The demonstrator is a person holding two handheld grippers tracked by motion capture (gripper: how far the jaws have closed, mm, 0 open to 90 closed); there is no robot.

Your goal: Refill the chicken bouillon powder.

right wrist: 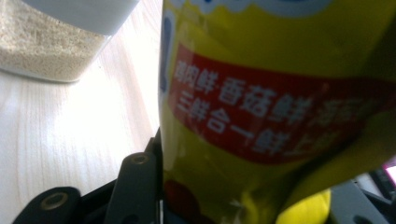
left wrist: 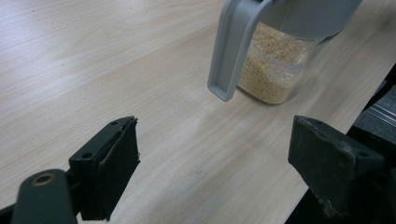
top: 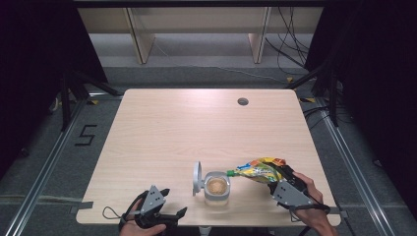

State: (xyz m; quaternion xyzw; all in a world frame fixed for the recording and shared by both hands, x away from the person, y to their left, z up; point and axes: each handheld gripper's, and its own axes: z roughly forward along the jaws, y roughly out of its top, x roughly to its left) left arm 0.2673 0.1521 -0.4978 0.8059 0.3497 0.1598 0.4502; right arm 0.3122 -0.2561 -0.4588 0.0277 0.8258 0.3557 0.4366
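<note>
Now the right claw (top: 275, 173) grips the pouch (top: 258, 169), tilted over the jar (top: 217, 188) to pour; beside the jar, the left claw (top: 173, 202) waits open, empty.

The yellow bag (right wrist: 280, 93) hides the right gripper's (top: 281, 178) tips, and its top is cut off. The jar's (left wrist: 280, 51) top is cut off. The bag's writing is blurry.

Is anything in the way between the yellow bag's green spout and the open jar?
Nothing visible. The right tool holds the yellow bag tilted, its green spout right at the open jar's rim. The jar's lid is flipped up on the far side, away from the bag.
</note>
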